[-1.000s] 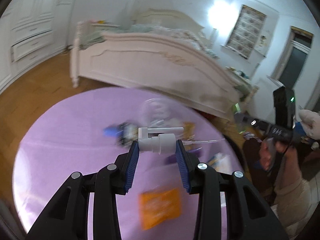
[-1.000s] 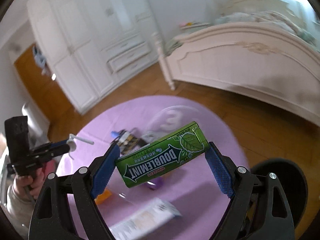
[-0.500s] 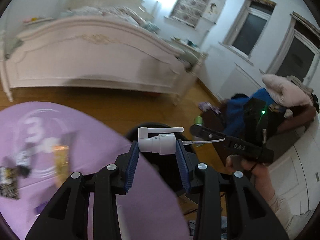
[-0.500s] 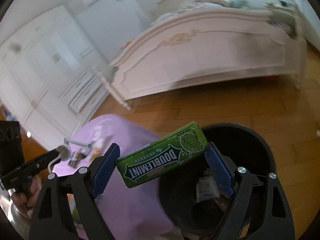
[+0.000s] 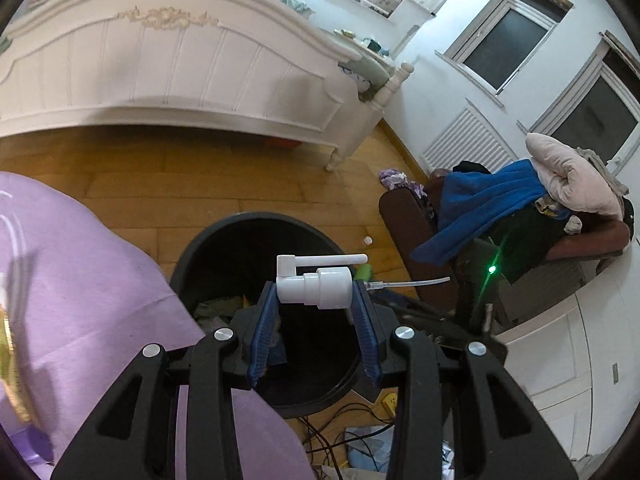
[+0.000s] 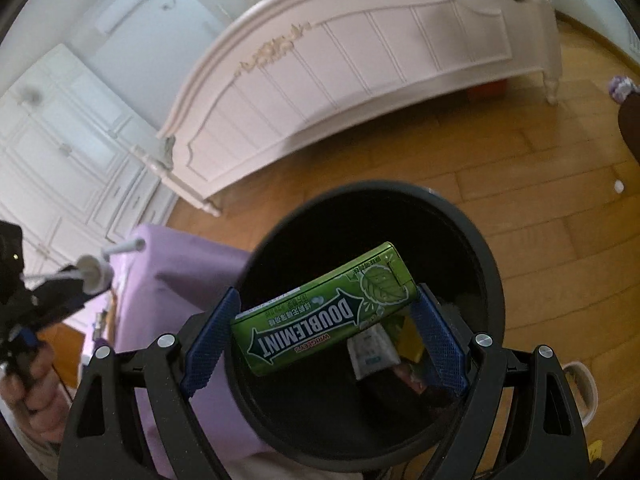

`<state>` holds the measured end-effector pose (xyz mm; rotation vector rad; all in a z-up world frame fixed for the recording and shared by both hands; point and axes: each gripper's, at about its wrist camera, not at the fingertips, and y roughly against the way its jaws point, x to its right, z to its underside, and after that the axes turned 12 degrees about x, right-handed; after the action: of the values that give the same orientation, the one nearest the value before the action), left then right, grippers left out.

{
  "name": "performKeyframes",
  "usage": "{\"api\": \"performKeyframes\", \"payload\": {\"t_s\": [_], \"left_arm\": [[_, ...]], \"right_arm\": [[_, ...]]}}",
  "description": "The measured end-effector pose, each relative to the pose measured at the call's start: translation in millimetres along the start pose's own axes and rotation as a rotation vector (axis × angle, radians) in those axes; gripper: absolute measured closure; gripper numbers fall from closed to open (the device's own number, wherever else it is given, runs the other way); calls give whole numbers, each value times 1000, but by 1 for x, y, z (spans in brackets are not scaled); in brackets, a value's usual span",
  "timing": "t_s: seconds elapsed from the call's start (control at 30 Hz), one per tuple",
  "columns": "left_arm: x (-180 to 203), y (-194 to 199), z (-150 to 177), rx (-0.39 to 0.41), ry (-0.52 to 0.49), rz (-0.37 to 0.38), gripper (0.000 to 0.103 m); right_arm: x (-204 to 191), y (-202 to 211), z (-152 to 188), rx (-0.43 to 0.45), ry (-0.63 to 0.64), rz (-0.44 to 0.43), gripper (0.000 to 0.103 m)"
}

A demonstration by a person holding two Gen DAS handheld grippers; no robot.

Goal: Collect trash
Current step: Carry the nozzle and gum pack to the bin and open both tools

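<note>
My left gripper (image 5: 316, 300) is shut on a white spray pump head (image 5: 316, 285) with a thin clear tube, held above the black trash bin (image 5: 208, 240). My right gripper (image 6: 324, 316) is shut on a green Doublemint gum pack (image 6: 324, 310), held over the open mouth of the same bin (image 6: 484, 264). The bin holds some paper and wrappers at its bottom. The left gripper with the pump head also shows at the left in the right wrist view (image 6: 92, 272).
The purple-covered round table (image 5: 80, 280) stands left of the bin, touching it. A white bed footboard (image 5: 168, 64) is behind on the wooden floor. A brown armchair (image 5: 404, 220) with blue cloth is at right. Cables (image 5: 328, 436) and papers lie near the bin's base.
Both grippers swung from over the purple table to above the black bin, each keeping hold of its item. The bin now fills the middle of both views.
</note>
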<state>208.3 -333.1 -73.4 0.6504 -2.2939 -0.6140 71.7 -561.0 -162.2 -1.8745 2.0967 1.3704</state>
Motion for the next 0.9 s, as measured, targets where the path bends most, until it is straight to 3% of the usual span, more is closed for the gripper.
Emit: {"api": "performKeyframes", "payload": {"t_s": [0.37,0.43,0.53,0.9], "left_arm": [[1,-13,0,-26,8,-15,62],[4,-11,-2,-16,5,-13,44],[7,-1,-2,12,-13,-16,31],[-11,67,3,102,12,-44,30]], "right_arm": [[5,-19,12,-50,6,27,17],[5,-18,12,-49,17,46,17],[3,-14,12,-35,36,69,15],[-39,-2,16,-26,109,43,13]]}}
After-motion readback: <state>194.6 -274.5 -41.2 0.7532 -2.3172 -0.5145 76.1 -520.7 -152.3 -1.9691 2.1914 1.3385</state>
